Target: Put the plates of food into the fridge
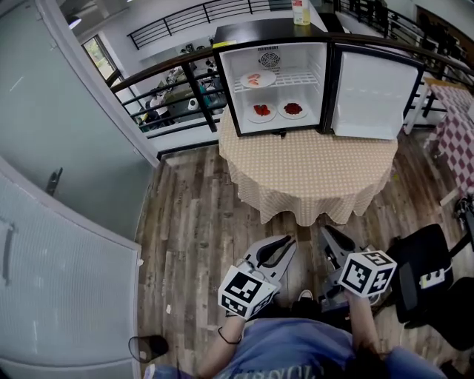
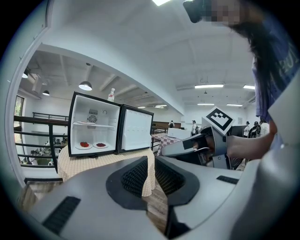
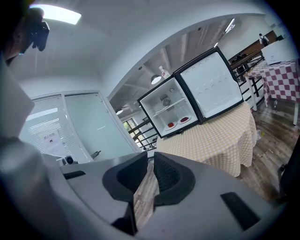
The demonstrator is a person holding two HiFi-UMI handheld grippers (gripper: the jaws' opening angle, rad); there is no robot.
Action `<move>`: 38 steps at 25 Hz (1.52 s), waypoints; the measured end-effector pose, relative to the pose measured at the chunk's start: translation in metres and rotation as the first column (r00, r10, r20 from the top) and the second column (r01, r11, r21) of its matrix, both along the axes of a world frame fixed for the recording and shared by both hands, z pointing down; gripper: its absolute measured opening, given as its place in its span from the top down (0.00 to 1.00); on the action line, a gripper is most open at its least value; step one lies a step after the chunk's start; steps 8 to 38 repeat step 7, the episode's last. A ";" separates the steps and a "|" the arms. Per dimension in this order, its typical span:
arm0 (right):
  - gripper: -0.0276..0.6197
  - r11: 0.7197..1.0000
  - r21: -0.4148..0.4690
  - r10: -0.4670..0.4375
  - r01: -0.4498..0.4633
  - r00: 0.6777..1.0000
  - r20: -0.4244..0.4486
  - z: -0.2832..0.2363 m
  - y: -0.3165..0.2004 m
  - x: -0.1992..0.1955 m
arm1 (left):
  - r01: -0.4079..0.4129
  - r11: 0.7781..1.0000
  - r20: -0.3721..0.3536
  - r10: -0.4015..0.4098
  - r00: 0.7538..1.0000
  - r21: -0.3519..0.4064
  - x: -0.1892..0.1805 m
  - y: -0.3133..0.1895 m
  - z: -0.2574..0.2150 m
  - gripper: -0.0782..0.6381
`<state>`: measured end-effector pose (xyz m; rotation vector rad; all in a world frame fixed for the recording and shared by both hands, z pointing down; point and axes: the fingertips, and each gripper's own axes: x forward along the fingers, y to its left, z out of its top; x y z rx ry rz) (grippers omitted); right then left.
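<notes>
Plate positions were as follows: the upper plate (image 1: 258, 78) lay on the wire shelf (image 1: 300, 76) of the open mini fridge (image 1: 296, 53), and the lower left plate (image 1: 261, 111) and lower right plate (image 1: 293, 109) lay side by side on the fridge floor, close but apart. Each plate carried red food. The fridge door (image 1: 370, 92) stood swung out to the right. The fridge stood at the far edge of a round table covered by a beige dotted tablecloth (image 1: 311, 170), and a bottle (image 1: 301, 11) stood on the fridge top. I held both grippers low in front of my body, over the wood-plank floor (image 1: 192, 215) and well apart from the table. My left gripper (image 1: 287, 240) pointed toward the table; its jaws stood at a narrow slit with nothing between the pads. My right gripper (image 1: 326, 232), just beside it, was set the same: jaws narrow, only floor showing through the slit, no object held. A black chair (image 1: 426, 274) stood at my right.
</notes>
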<state>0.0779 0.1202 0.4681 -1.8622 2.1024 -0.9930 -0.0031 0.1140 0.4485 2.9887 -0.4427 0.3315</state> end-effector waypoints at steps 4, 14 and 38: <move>0.88 0.999 -0.003 0.032 -0.032 0.999 -0.001 0.004 0.004 0.008 | -0.013 1.000 -0.001 0.013 1.000 -0.005 0.002 0.000 0.003 0.83; 0.88 0.999 -0.004 0.054 -0.054 0.999 -0.003 0.006 0.005 0.015 | -0.019 1.000 -0.005 0.019 1.000 -0.004 0.005 -0.001 0.003 0.83; 0.88 0.999 -0.004 0.054 -0.054 0.999 -0.003 0.006 0.005 0.015 | -0.019 1.000 -0.005 0.019 1.000 -0.004 0.005 -0.001 0.003 0.83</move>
